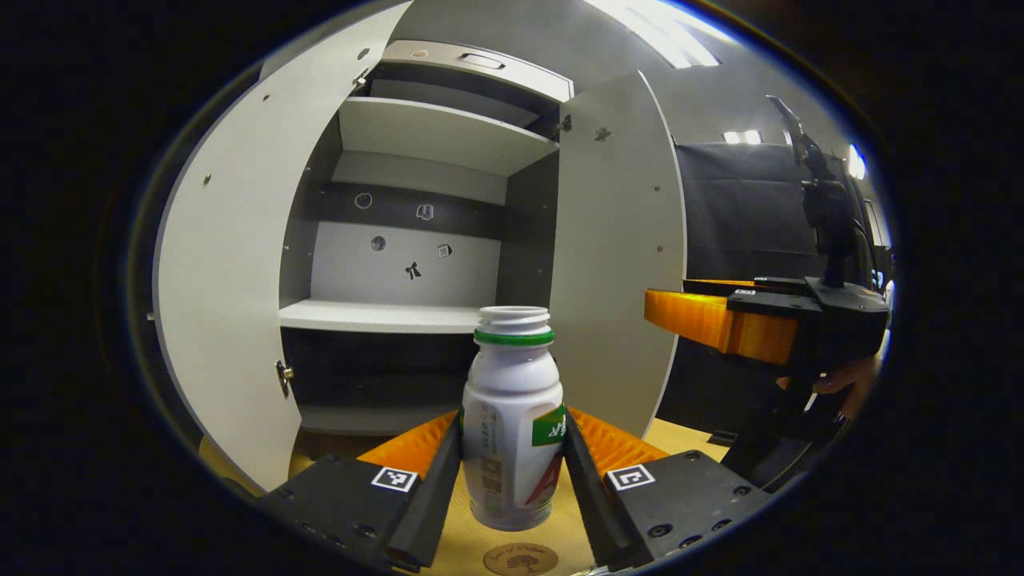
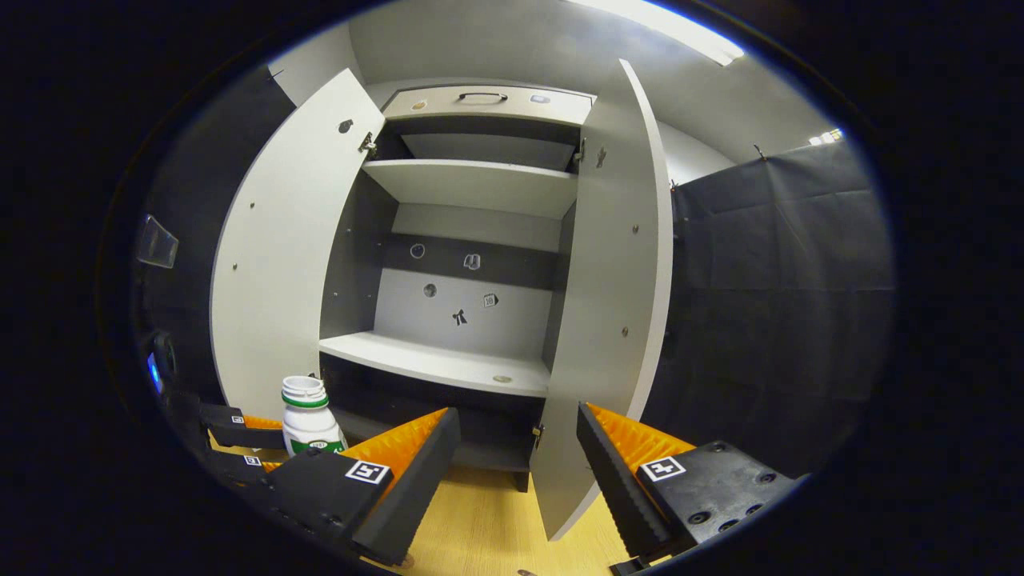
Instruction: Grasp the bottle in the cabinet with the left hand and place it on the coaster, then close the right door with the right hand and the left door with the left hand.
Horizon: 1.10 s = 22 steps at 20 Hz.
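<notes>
Bottle point(image 1: 512, 416) clamped above coaster point(image 1: 520, 558), doors open

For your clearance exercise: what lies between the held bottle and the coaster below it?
Nothing: in the left gripper view, only bare tabletop shows between the bottle, held in the left tool, and the coaster.

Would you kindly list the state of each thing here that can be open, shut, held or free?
Bottle: upright, uncapped, held above the coaster.
Left gripper: shut on the bottle.
Right gripper: open, holding nothing.
Left door: open.
Right door: open.
Cabinet: open, shelves bare.
</notes>
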Available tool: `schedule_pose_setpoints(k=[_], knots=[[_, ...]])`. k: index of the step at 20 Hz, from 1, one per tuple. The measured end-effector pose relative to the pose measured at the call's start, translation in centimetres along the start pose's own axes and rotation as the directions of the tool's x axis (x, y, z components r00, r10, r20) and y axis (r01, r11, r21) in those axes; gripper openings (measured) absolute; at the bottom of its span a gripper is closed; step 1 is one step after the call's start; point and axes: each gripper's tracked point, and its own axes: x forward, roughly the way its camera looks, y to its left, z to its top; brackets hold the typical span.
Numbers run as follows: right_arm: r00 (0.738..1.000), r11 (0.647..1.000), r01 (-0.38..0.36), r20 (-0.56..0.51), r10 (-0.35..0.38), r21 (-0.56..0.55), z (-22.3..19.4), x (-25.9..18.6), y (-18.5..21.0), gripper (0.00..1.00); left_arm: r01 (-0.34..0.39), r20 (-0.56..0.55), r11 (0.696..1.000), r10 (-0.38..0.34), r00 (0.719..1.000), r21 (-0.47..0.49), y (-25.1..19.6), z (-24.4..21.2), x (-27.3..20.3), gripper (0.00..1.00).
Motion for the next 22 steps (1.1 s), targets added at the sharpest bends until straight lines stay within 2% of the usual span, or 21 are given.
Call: schedule_pose_setpoints(k=[6, 9, 14, 17, 21, 22], knots=[[0.998, 0.999, -0.043, -0.048, 0.042, -0.017, -6.2, 0.5, -0.8, 0.98, -0.066, -0.007, 0.998, 0.066, 0.998, 0.023, -1.6, -7.4, -0.7, 0.71], [0.996, 0.997, -0.072, -0.060, 0.071, -0.022, -7.6, -0.3, -0.4, 0.98, -0.085, -0.025, 0.996, 0.085, 0.996, 0.014, -1.9, -10.7, -1.0, 0.71], [0.989, 0.990, -0.122, -0.091, 0.114, -0.077, -10.2, -0.9, 0.2, 0.98, -0.118, -0.022, 0.992, 0.119, 0.993, 0.041, -1.3, -14.1, -1.3, 0.72], [0.987, 0.988, -0.132, -0.104, 0.124, -0.076, -11.3, -1.2, 0.1, 0.98, -0.124, -0.033, 0.992, 0.125, 0.992, 0.016, -1.1, -15.9, -1.5, 0.72], [0.983, 0.985, -0.153, -0.116, 0.144, -0.076, -12.2, -1.4, 0.6, 0.98, -0.145, -0.034, 0.989, 0.146, 0.989, 0.032, -0.8, -17.4, -1.9, 0.72], [0.982, 0.985, -0.157, -0.117, 0.148, -0.077, -12.3, -1.5, 0.6, 0.98, -0.143, -0.008, 0.989, 0.144, 0.990, 0.031, -0.8, -17.1, -2.1, 0.72]])
